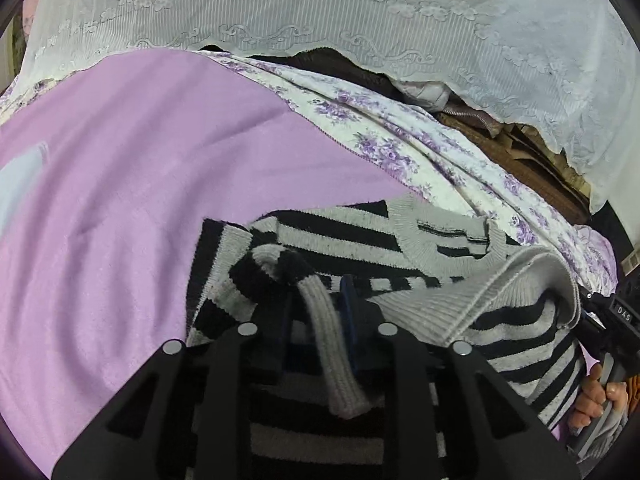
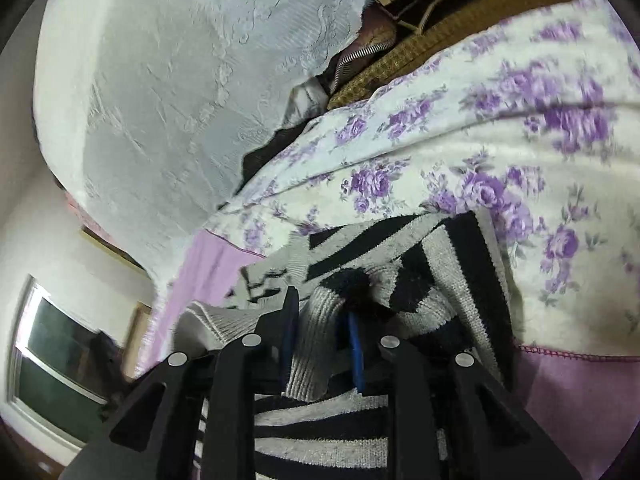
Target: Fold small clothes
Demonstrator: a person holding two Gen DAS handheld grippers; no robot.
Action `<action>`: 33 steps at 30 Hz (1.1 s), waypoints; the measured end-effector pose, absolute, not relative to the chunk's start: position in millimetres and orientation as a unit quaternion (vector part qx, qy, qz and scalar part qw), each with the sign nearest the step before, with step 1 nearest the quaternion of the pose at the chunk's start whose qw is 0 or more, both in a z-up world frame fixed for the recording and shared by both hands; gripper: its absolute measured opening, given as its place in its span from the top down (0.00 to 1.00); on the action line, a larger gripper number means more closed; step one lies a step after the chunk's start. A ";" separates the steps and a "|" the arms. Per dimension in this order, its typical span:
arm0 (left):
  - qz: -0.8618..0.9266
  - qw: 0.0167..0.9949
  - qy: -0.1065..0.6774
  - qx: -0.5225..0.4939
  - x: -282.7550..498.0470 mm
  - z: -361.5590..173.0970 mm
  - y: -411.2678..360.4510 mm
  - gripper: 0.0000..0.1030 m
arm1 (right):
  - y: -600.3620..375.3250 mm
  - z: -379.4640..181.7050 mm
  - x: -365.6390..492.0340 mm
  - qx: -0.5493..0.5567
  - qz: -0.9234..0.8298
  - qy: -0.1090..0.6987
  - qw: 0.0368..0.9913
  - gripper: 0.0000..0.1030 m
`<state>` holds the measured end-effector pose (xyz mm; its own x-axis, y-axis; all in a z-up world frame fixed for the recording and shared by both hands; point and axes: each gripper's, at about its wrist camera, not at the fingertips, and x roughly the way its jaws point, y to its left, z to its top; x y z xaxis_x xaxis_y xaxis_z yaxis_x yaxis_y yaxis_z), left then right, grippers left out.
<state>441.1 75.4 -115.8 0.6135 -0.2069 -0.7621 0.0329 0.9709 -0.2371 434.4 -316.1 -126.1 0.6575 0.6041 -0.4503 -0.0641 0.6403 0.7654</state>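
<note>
A black-and-grey striped sweater lies bunched on a lilac sheet. My left gripper sits over it, jaws slightly apart. A grey ribbed cuff runs loosely between the blue pads, with a dark gap on the cuff's left side. My right gripper is at the sweater's other end. Grey ribbed knit fills the space between its pads and touches both. A hand on the right gripper's handle shows at the lower right of the left wrist view.
A white quilt with purple flowers lies beside the sweater. Behind it a white lace cloth drapes over brown stacked things. A window is at the lower left.
</note>
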 end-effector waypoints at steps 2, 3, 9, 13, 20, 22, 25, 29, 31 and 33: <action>-0.079 0.895 0.426 -0.105 435.8 -110.4 77.3 0.67 | -320.4 -118.0 428.1 0.382 0.212 0.340 0.833 0.71; -0.085 0.898 0.416 -0.116 430.4 -104.7 81.0 0.60 | -321.5 -113.3 424.3 0.384 0.218 0.329 0.835 0.69; -0.060 0.928 0.333 -0.154 403.7 -69.1 102.1 0.13 | -327.8 -92.2 410.7 0.395 0.237 0.275 0.844 0.29; -0.065 0.920 0.352 -0.159 410.2 -74.6 100.6 0.13 | -337.9 -95.6 410.8 0.384 0.189 0.282 0.859 0.30; -0.081 0.922 0.373 -0.066 417.3 -86.3 55.4 0.13 | -276.9 -88.0 422.2 0.245 0.210 0.323 0.890 0.73; -0.054 0.917 0.393 -0.035 425.4 -100.1 49.9 0.13 | -256.9 -92.8 431.1 0.210 0.219 0.351 0.886 0.72; 0.026 0.905 0.423 0.021 440.3 -127.2 51.7 0.11 | -257.5 -116.0 450.0 0.203 0.167 0.395 0.880 0.73; 0.049 0.899 0.431 -0.059 433.1 -123.3 85.2 0.11 | -303.8 -133.4 451.1 0.310 0.128 0.381 0.861 1.00; 0.050 0.902 0.417 -0.100 410.4 -115.2 104.3 0.11 | -302.5 -123.8 438.3 0.299 0.135 0.351 0.877 0.98; 0.044 0.899 0.417 -0.130 384.2 -113.0 116.9 0.11 | -285.8 -106.6 417.3 0.244 0.155 0.326 0.900 0.95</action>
<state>384.2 116.9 -113.0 0.6489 -0.0296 -0.7603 -0.1878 0.9621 -0.1977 417.3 -285.8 -106.6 0.7397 0.4381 -0.5108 -0.1206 0.8331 0.5399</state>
